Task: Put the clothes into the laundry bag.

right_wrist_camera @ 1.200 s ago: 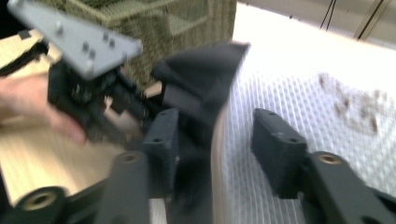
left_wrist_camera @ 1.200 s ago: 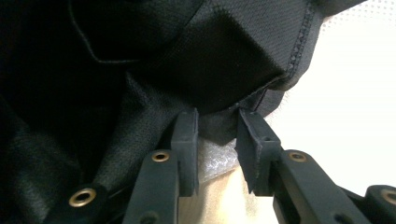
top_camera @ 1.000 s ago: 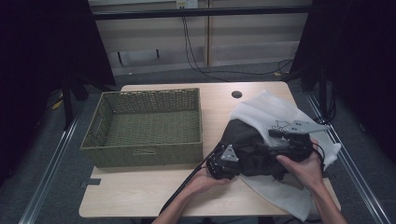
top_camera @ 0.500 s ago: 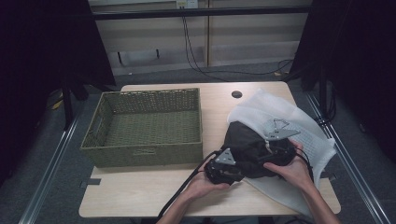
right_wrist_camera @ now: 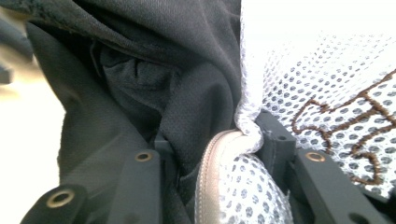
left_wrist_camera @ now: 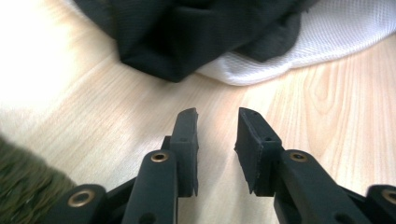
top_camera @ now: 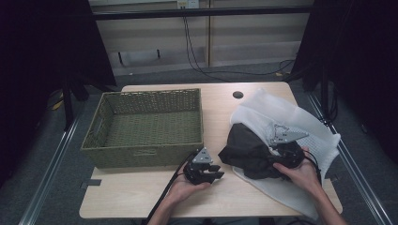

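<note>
A black garment [top_camera: 246,145] lies bunched at the mouth of a white mesh bag [top_camera: 291,117] on the right of the table. My right gripper [top_camera: 271,161] is down in that pile; its jaws have just been closing. In the right gripper view it [right_wrist_camera: 217,140] pinches the bag's zippered edge [right_wrist_camera: 212,177] along with black cloth [right_wrist_camera: 154,70]. My left gripper [top_camera: 218,174] rests low over bare wood just left of the garment. Its jaws have just been opening, and in the left gripper view it [left_wrist_camera: 217,126] holds nothing, with the garment [left_wrist_camera: 196,32] and bag [left_wrist_camera: 327,37] ahead.
A green woven basket [top_camera: 141,152] stands empty on the left half of the table, its front wall close behind my left gripper; a corner of the basket [left_wrist_camera: 18,186] appears beside the jaws. A cable hole [top_camera: 238,94] sits at the table's far edge.
My left gripper has let go of the black garment and drawn back to the left. My right gripper has sunk into the pile and closed on the bag's edge.
</note>
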A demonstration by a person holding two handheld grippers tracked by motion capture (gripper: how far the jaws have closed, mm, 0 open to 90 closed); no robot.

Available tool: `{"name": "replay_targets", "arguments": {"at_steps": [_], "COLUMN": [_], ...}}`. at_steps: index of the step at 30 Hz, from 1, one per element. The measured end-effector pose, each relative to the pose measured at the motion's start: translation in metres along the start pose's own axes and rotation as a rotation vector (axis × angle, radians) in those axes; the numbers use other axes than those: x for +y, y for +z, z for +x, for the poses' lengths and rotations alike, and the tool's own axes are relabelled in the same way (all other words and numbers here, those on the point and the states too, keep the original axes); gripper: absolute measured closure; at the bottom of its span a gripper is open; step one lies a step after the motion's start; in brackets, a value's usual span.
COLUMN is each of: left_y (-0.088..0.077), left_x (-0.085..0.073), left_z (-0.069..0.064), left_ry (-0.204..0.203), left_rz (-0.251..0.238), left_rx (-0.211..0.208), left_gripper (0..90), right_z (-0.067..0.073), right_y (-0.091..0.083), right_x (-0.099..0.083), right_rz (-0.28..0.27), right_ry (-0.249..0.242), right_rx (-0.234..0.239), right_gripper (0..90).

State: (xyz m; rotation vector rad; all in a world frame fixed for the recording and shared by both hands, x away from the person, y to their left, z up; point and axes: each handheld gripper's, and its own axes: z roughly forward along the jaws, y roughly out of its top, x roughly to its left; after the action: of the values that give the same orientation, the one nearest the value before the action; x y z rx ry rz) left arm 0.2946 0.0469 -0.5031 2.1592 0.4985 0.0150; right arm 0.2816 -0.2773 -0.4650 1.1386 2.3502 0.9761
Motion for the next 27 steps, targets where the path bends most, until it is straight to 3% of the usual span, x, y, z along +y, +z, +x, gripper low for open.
{"name": "replay_targets", "arguments": {"at_steps": [3,5,10,12,14,18,19,23,27], "left_y": [0.0,0.002,0.014,0.017,0.021,0.021,0.02,0.014,0.01], "left_x": [0.002,0.005,0.019,0.027,0.033,0.029,0.026,0.02,0.019], "left_z": [-0.002,-0.002,-0.013,-0.018,-0.021,-0.016,-0.014,-0.011,-0.01], "left_ry": [-0.007,-0.039,-0.038,-0.036,-0.02,-0.032,-0.037,-0.037,-0.038], "left_rz": [-0.045,-0.073,-0.156,-0.203,-0.205,-0.201,-0.208,-0.216,-0.224], "left_rx": [-0.003,0.003,-0.021,-0.022,0.001,0.049,0.039,0.033,0.022], "left_gripper": [47.5,38.1,29.5,35.7,42.5,75.5,80.1,84.1,84.4], "right_z": [0.002,0.006,0.019,0.024,0.028,0.026,0.025,0.021,0.017], "right_y": [-0.007,-0.012,-0.021,-0.023,-0.022,-0.026,-0.03,-0.046,-0.052], "right_x": [-0.006,-0.01,-0.012,-0.009,-0.005,0.0,0.002,0.015,0.031], "right_rz": [-0.022,-0.038,-0.062,-0.07,-0.072,-0.099,-0.106,-0.154,-0.199], "right_ry": [-0.011,-0.019,-0.049,-0.062,-0.076,-0.061,-0.063,-0.055,-0.046], "right_rx": [0.051,0.094,0.177,0.205,0.22,0.226,0.233,0.253,0.255], "right_gripper": [61.4,61.5,61.3,60.6,57.2,44.1,42.4,39.1,45.1]}}
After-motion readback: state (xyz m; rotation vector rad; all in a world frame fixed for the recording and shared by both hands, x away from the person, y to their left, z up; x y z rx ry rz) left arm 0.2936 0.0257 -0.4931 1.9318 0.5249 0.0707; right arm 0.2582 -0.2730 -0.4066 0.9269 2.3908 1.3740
